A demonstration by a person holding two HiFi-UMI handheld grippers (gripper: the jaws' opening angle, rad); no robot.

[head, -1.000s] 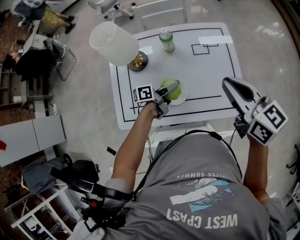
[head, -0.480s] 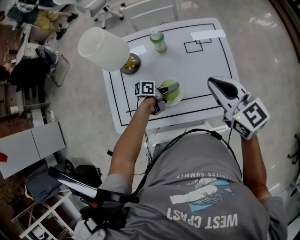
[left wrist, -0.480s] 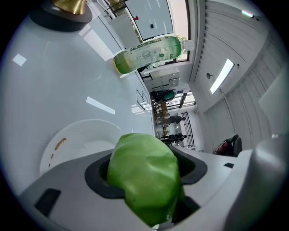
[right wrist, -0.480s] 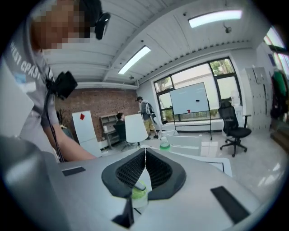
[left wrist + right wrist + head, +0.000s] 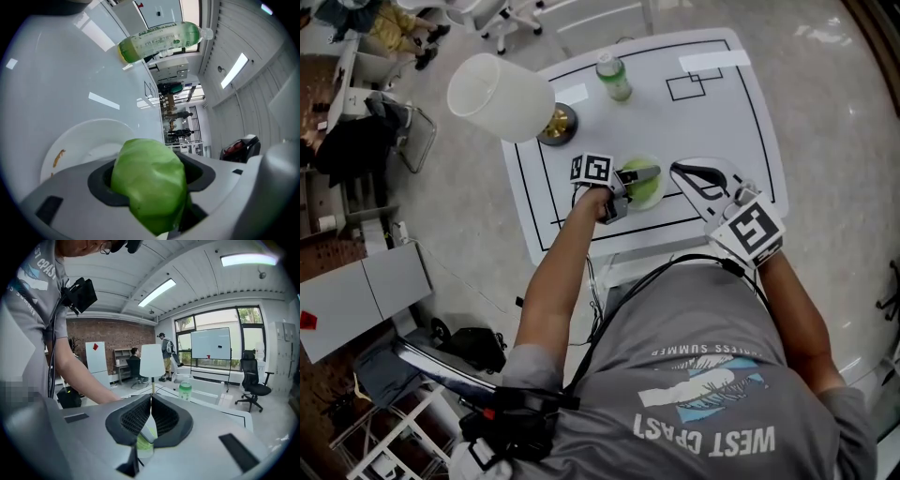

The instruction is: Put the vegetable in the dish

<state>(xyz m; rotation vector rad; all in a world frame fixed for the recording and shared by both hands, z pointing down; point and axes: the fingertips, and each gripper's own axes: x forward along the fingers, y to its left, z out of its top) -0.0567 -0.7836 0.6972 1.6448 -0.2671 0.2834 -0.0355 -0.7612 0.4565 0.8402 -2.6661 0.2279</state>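
The vegetable [image 5: 645,191], a green leafy head, is clamped between the jaws of the left gripper [image 5: 639,176] right over the white dish [image 5: 661,199], which sits toward the 6 o'clock edge of the table [image 5: 712,112] in the head view. From the dish, a lamp [image 5: 500,97] stands at 10 o'clock, a green bottle [image 5: 614,77] at 12 o'clock, and the right gripper [image 5: 682,172] hangs just beside it at 3 o'clock, touching nothing. The left gripper view gives what the overhead one cannot: both pads press into the sides of the leafy head, and the dish rim curves past it at 9 o'clock, with the bottle far off at 12 o'clock. Whether the head already rests on the dish floor cannot be told there. The right gripper view shows its two jaws together and empty, with the lamp and bottle beyond at 12 o'clock and a sliver of green and white low down beneath the pads. By my reading the carry is done, and what remains is letting go and lifting the left gripper clear.
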